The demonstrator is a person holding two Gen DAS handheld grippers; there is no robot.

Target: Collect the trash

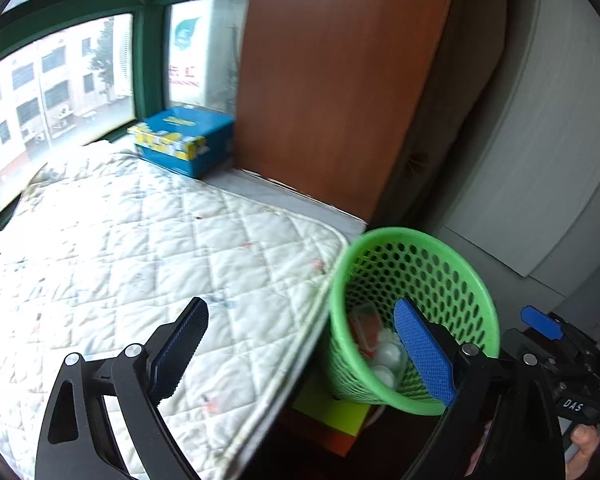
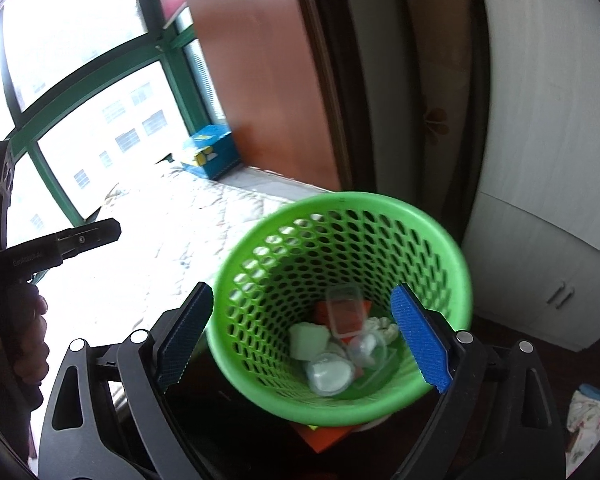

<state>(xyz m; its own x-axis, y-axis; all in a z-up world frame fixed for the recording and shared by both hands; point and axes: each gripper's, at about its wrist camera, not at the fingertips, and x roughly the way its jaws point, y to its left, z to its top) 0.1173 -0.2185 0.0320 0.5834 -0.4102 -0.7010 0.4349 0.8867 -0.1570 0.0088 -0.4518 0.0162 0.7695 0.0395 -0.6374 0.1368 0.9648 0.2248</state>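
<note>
A green mesh waste basket (image 2: 340, 240) stands beside the bed and shows in the left wrist view too (image 1: 452, 256). Inside it lie several pieces of trash (image 2: 340, 344): white cups, a clear plastic lid, an orange scrap and crumpled paper. My right gripper (image 2: 300, 336) is open and empty, just above the basket's mouth. My left gripper (image 1: 300, 348) is open and empty, over the bed's edge left of the basket. The left gripper also shows at the left of the right wrist view (image 2: 80, 238).
A white quilted mattress (image 1: 140, 248) fills the left. A blue and yellow box (image 1: 184, 140) sits at its far end by the green-framed window (image 1: 148, 60). A brown wooden panel (image 1: 332, 80) and white cabinet (image 2: 540, 240) stand behind. The basket rests on coloured paper (image 1: 332, 412).
</note>
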